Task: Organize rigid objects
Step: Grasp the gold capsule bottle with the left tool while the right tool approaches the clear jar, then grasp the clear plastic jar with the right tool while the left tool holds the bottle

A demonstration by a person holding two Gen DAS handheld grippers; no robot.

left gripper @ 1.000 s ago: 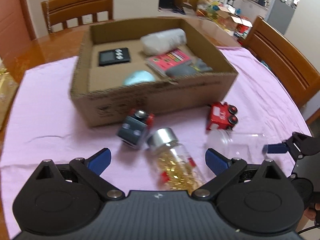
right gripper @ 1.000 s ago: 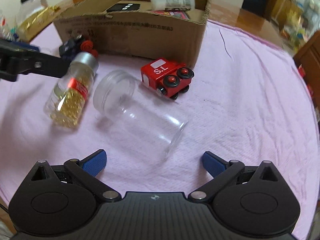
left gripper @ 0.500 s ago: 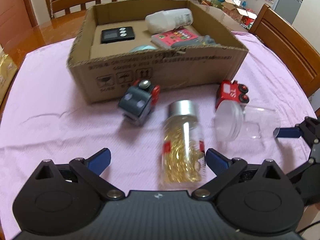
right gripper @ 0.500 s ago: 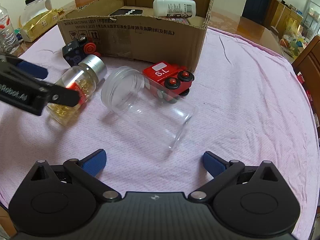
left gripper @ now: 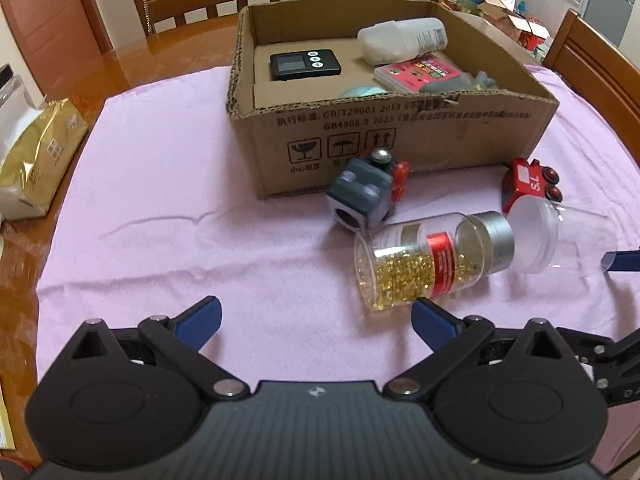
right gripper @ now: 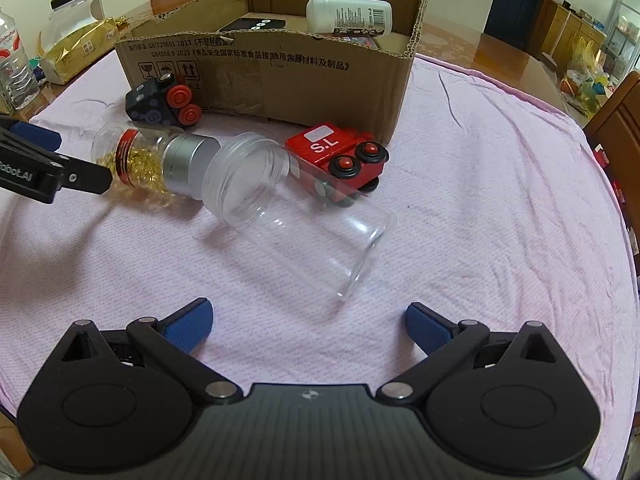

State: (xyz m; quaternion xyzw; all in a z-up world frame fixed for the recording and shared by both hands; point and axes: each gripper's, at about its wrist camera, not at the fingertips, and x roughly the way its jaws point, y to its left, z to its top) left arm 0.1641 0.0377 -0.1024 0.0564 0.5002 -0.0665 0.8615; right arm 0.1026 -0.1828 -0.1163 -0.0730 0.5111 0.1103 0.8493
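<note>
Both tools wide open and holding nothing, hovering low over the pink cloth on the desk (left gripper: 160,220); the left tool (left gripper: 316,320) has its right finger just beside the base of the gold jar (left gripper: 424,260), the right tool (right gripper: 308,320) sits squarely behind the clear jar (right gripper: 296,216), lined up as if to straddle it. Four loose things lie bunched near the front wall of the box (left gripper: 400,136): the grey car (left gripper: 364,192) close against the cardboard, the red train (right gripper: 340,152) tucked behind the clear jar, and both jars on their sides, the gold one's silver cap touching the clear one's lid. Lying flat, they can roll, so I'd guess a grip across the body suits. Inside the box: a timer (left gripper: 304,64), a white bottle (left gripper: 400,40), a pink card (left gripper: 416,74)
</note>
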